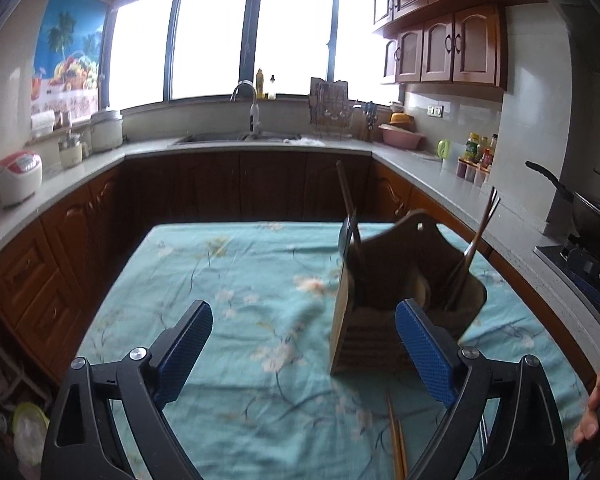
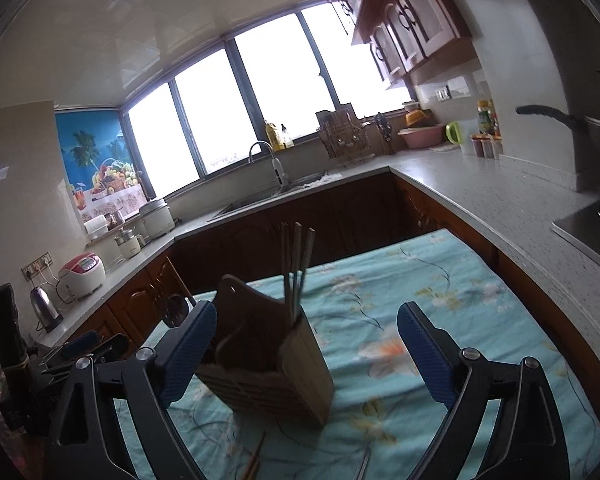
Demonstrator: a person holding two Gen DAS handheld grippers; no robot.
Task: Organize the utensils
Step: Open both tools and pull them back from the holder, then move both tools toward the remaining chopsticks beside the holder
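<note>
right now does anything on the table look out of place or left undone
Yes. A few chopsticks lie loose on the floral tablecloth in front of the wooden utensil holder, while others stand upright inside it. Both hand-held grippers, left and right, are open and empty.

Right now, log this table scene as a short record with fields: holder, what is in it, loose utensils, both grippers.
holder: brown wooden utensil holder, upright on the turquoise floral tablecloth
contents: thin wooden chopsticks standing in it; a dark spoon-like utensil leaning at its other side
loose utensils: wooden chopsticks lying flat on the cloth, near the table edge
left gripper: open, nothing between the blue pads
right gripper: open, holding nothing
</note>
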